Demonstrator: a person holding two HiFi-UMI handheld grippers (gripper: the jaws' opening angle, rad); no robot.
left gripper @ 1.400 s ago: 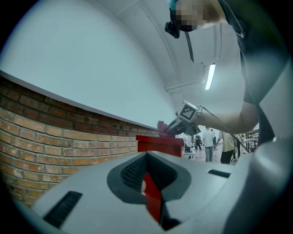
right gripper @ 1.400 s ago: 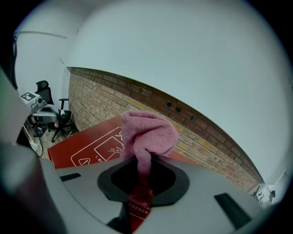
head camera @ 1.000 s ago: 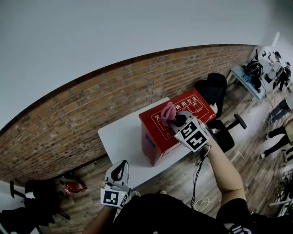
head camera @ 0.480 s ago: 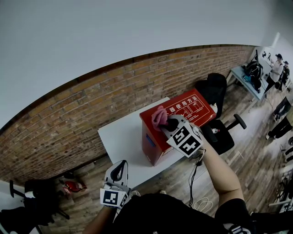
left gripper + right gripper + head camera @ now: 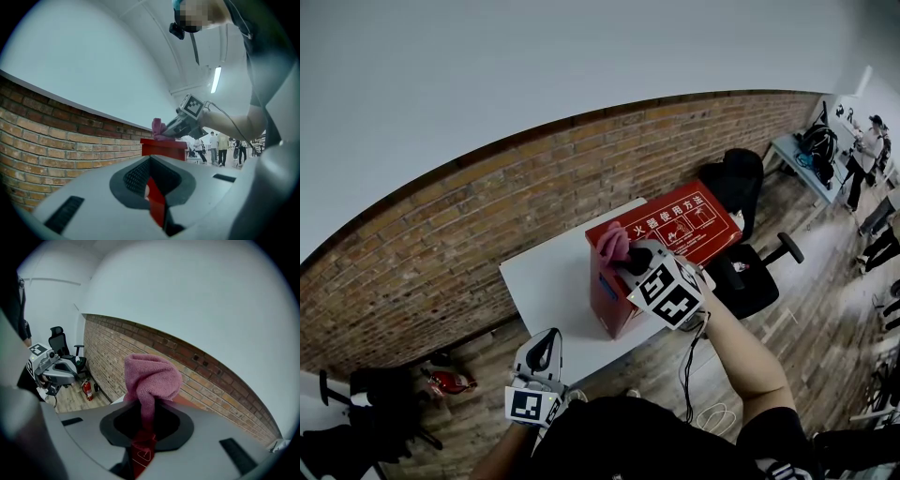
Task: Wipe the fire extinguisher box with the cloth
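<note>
The red fire extinguisher box (image 5: 675,225) stands on a white table (image 5: 548,277) by the brick wall. My right gripper (image 5: 628,255) is shut on a pink cloth (image 5: 612,244) and presses it on the box's top at its left end. In the right gripper view the cloth (image 5: 151,376) bunches up out of the shut jaws (image 5: 146,404). My left gripper (image 5: 542,354) hangs low by the table's front edge, shut on nothing. The left gripper view looks over its shut jaws (image 5: 151,161) at the box (image 5: 164,147), the cloth (image 5: 157,127) and the right gripper (image 5: 180,125).
A brick wall (image 5: 487,206) runs behind the table. A black office chair (image 5: 741,183) and a black stool (image 5: 759,272) stand right of the box. A small red extinguisher (image 5: 450,382) lies on the wood floor at left. People stand by a desk (image 5: 811,159) at far right.
My right gripper has slid the pink cloth leftward across the box's top, from near its middle to its left end. The left gripper has not moved.
</note>
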